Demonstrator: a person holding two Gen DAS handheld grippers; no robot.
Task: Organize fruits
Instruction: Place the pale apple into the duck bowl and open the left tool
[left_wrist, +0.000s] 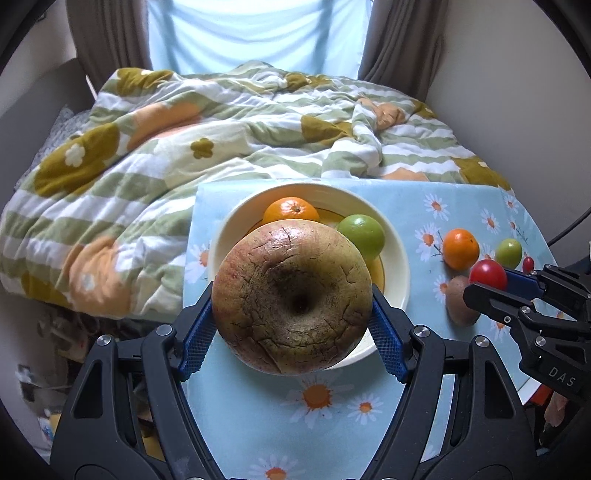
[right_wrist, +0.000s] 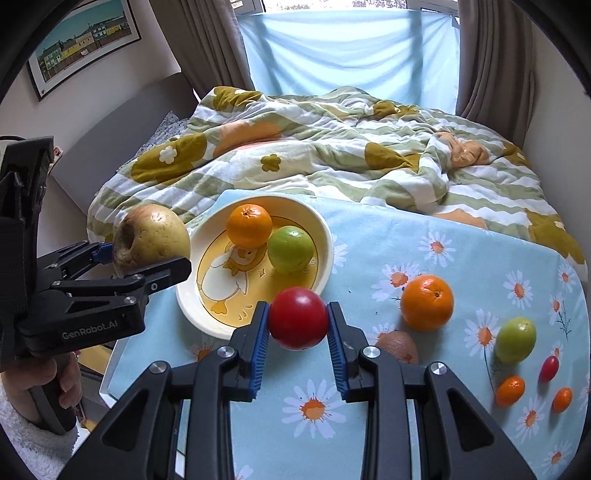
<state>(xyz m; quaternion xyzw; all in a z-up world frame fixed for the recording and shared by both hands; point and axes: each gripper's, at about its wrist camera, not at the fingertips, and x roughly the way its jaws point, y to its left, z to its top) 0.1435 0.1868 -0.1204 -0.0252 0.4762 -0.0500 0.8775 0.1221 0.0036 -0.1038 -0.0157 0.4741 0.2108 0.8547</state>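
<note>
My left gripper (left_wrist: 291, 295) is shut on a large brownish, cracked apple (left_wrist: 291, 317), held above the near rim of a cream duck-pattern bowl (left_wrist: 400, 254). An orange (left_wrist: 291, 210) and a green fruit (left_wrist: 364, 236) lie in the bowl. In the right wrist view my right gripper (right_wrist: 298, 310) is shut on a red tomato (right_wrist: 298, 321), just off the bowl's (right_wrist: 328, 240) near right rim. The left gripper (right_wrist: 147, 254) with the apple (right_wrist: 155, 229) hangs over the bowl's left edge.
On the daisy tablecloth (right_wrist: 369, 406) right of the bowl lie an orange (right_wrist: 426, 302), a brown kiwi (right_wrist: 399, 345), a green fruit (right_wrist: 515, 339), a cherry tomato (right_wrist: 549, 368) and two small oranges (right_wrist: 509, 390). A rumpled blanket (right_wrist: 332, 147) covers the bed behind.
</note>
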